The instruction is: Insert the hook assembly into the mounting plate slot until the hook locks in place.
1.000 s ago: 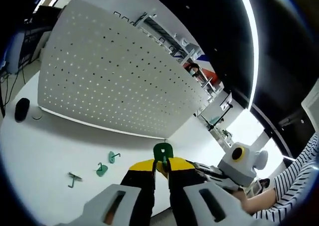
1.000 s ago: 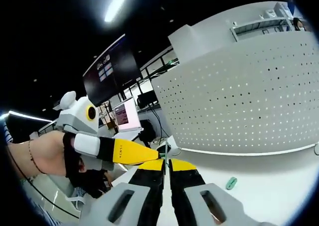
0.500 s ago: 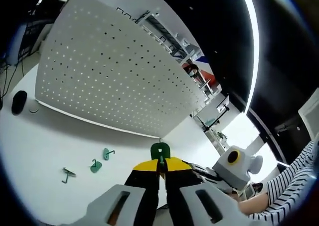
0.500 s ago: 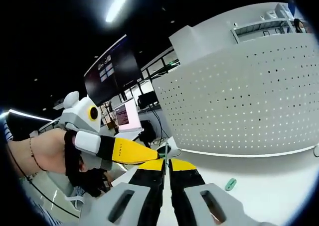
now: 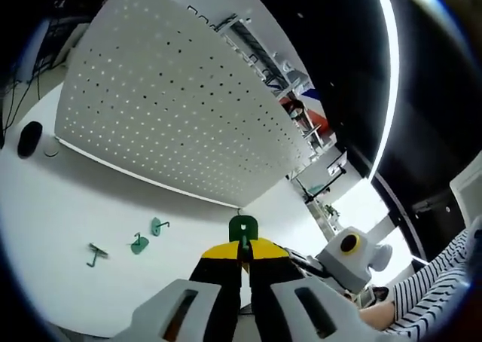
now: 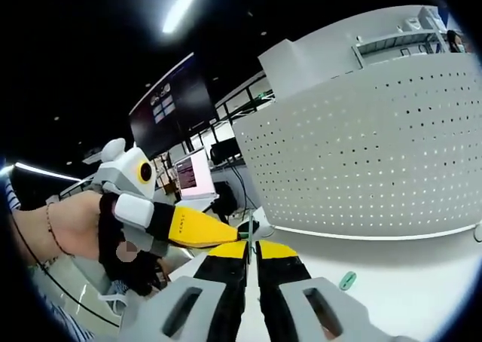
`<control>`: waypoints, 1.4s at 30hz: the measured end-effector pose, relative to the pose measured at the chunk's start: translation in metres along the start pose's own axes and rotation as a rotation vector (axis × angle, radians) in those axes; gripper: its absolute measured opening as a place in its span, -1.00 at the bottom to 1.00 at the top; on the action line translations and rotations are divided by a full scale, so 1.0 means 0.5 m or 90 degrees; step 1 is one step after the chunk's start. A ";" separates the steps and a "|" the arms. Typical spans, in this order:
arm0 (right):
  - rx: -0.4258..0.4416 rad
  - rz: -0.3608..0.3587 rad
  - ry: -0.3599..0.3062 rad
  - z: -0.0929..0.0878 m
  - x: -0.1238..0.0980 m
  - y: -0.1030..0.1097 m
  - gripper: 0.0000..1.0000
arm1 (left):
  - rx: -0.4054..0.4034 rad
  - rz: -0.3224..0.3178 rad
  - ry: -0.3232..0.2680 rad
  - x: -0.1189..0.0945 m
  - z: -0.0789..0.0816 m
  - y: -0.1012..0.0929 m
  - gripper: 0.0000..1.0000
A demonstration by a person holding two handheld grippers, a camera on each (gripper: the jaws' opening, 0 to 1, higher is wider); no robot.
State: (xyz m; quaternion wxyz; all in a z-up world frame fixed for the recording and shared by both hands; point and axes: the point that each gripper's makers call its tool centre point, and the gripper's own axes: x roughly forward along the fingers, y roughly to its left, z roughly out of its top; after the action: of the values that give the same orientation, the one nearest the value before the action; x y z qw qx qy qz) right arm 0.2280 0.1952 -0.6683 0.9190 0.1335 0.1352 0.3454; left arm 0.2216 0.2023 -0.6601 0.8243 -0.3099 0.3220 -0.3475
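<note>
A small green mounting plate (image 5: 243,227) sticks up from the tips of my left gripper (image 5: 242,245), which is shut on it. My right gripper (image 6: 251,245) has its jaws pressed together, and I cannot make out anything between them. Its tips meet the left gripper's yellow jaw and the green plate (image 6: 242,227) in the right gripper view. In the left gripper view the right gripper's body (image 5: 343,255) comes in from the right, pointing at the plate. Three green hook pieces (image 5: 138,243) lie loose on the white table (image 5: 68,199), and one (image 6: 346,280) lies to the right of the right gripper.
A large white pegboard (image 5: 166,108) stands upright at the back of the table, also seen as the pegboard (image 6: 376,154). A black rounded object (image 5: 30,138) sits at the table's left end. A hand (image 6: 68,229) holds the left gripper. A striped sleeve (image 5: 444,297) is at right.
Both views have shifted a little with the hands. The two grippers stay shut with their tips together at the green plate.
</note>
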 end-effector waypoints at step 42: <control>-0.011 0.008 0.059 -0.020 -0.018 -0.010 -0.44 | 0.104 0.075 -0.060 -0.006 0.034 0.014 -0.98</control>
State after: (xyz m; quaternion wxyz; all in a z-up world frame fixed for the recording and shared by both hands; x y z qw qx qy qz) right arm 0.2212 0.1871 -0.6781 0.9107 0.1101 0.1742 0.3581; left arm 0.2353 0.2136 -0.6538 0.8801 -0.2380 0.2710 -0.3088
